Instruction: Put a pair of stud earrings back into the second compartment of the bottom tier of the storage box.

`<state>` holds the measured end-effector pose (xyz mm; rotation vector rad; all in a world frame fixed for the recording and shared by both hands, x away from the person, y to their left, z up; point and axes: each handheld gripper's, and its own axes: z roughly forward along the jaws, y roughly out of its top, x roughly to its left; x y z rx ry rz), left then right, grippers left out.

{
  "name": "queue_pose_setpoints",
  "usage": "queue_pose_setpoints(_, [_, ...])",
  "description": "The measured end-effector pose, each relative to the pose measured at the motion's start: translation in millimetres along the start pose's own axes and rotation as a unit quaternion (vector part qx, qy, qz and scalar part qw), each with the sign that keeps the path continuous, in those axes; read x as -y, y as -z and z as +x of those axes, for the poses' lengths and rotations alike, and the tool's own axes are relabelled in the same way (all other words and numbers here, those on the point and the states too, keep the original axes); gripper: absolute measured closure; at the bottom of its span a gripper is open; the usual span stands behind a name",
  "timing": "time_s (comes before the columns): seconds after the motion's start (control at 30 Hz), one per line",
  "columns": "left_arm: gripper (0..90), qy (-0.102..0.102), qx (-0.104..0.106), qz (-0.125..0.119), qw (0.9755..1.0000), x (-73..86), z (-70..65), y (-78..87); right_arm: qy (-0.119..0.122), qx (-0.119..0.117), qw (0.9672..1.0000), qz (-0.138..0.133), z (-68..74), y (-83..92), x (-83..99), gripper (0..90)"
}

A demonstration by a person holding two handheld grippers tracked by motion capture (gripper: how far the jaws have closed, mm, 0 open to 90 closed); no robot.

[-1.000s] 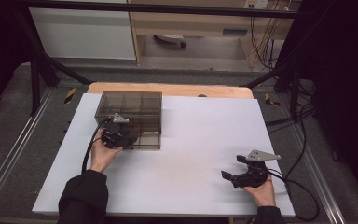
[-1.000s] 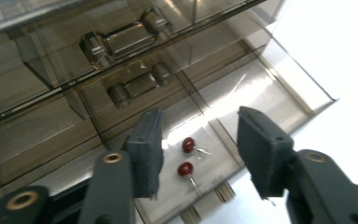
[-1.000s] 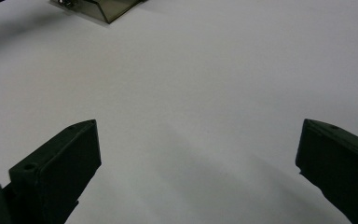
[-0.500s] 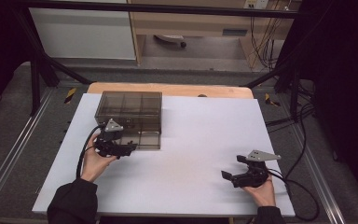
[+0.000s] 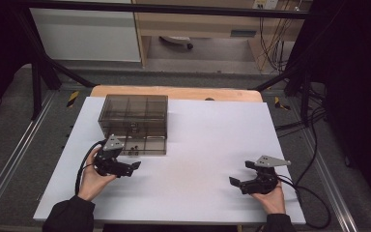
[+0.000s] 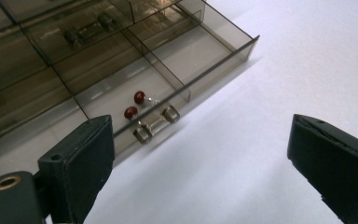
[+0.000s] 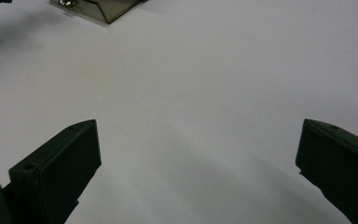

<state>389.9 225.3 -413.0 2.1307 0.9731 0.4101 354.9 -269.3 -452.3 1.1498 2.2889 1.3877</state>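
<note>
Between the left gripper's (image 6: 200, 154) wide-apart jaws lies bare white tabletop (image 5: 207, 145); they have just been opening and hold nothing. Just ahead, the smoky plastic drawer organizer (image 5: 135, 123) has its bottom drawer (image 6: 168, 79) pulled out by its clear handle (image 6: 156, 123), with two red beads (image 6: 135, 105) in the near compartment. The drawer-opening step looks finished. Next, probably, comes reaching in for a bead, which calls for a narrow, careful pinch. Well apart, the right gripper (image 5: 239, 182) rests spread and empty.
</note>
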Motion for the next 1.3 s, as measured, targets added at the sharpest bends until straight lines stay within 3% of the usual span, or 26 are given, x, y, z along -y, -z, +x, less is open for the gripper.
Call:
queue_pose_setpoints(0.27, [6.8, 0.006, 0.004, -0.008, 0.9999, 22.2, 1.3, 7.3, 0.0, 0.0, 1.0, 0.0, 0.0, -0.1, 0.1, 0.6])
queue_pose_setpoints(0.7, [6.9, 0.024, -0.001, -0.013, 0.9996, 58.9, 18.8, 24.1, 0.001, -0.001, 1.0, 0.002, 0.1, -0.2, 0.4, 0.6])
queue_pose_setpoints(0.8, [6.9, 0.017, -0.007, -0.009, 0.9998, 66.3, 23.1, 25.3, 0.0, -0.001, 1.0, 0.002, 0.3, -0.3, 0.4, 0.6])
queue_pose_setpoints(1.07, [7.0, 0.032, -0.004, -0.013, 0.9994, 74.0, 33.9, 28.7, 0.001, -0.001, 1.0, 0.003, 0.5, -0.8, 0.8, 0.6])
queue_pose_setpoints(1.3, [7.0, 0.034, -0.001, -0.012, 0.9994, 74.9, 34.4, 27.9, 0.0, -0.002, 1.0, 0.003, 0.7, -0.9, 0.8, 0.6])
